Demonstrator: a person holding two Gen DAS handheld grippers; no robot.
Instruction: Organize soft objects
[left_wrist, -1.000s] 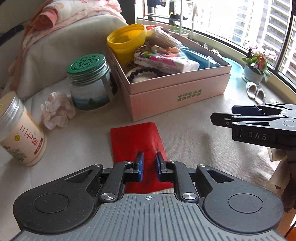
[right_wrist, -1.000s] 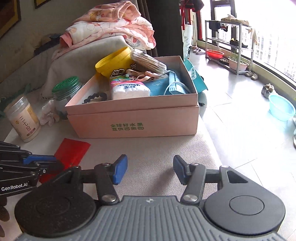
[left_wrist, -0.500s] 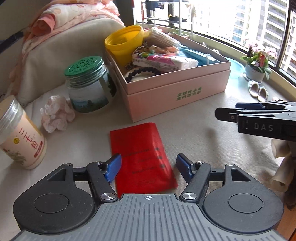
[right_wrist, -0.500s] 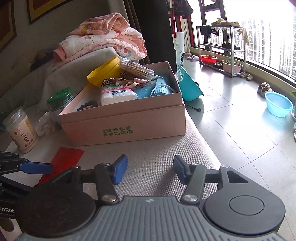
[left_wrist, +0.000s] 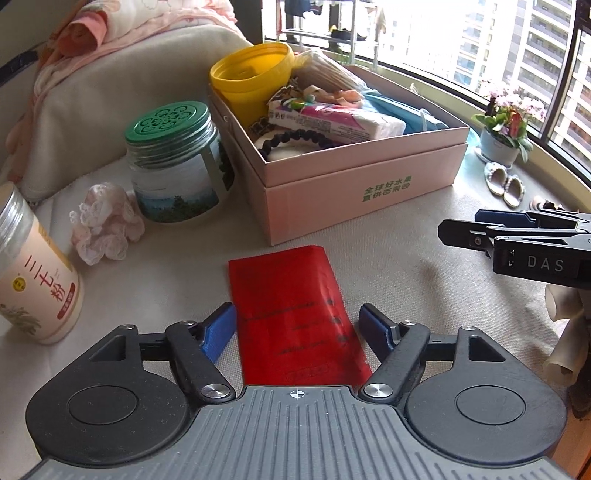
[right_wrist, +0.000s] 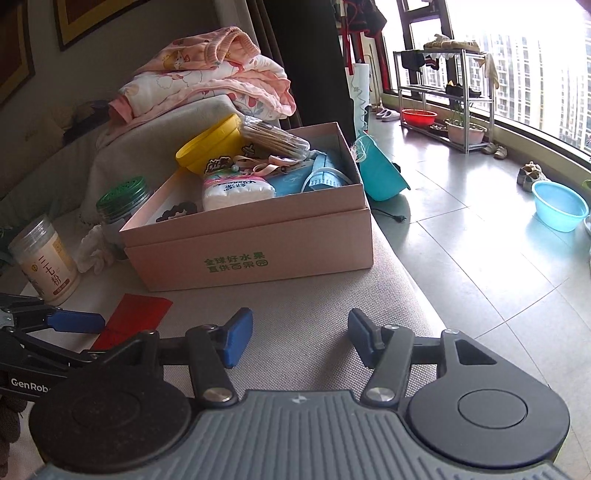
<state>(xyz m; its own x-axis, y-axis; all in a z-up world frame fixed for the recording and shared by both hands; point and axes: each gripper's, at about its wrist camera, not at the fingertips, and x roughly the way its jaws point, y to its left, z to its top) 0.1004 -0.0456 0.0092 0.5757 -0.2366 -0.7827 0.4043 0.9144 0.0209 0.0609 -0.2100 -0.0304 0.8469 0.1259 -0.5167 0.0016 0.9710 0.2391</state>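
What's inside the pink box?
In the pink box: a yellow tub, a tissue pack, a black beaded bracelet and blue face masks. Anything underneath them is hidden.

We find open cushion surface (right_wrist: 295, 295) in front of the pink box (left_wrist: 354, 192), broken only by the flat red packet (left_wrist: 295, 314) lying between the left gripper's (left_wrist: 297, 325) closing jaws, untouched by either pad. On the left, the green-lidded jar (left_wrist: 177, 162), the lace scrunchie (left_wrist: 105, 221) and the tall canister (left_wrist: 33, 273) stand close together and narrow the approach. The right gripper (right_wrist: 300, 339) hovers over bare cushion with its jaws apart, the box wall ahead and open floor (right_wrist: 480, 236) to its right.
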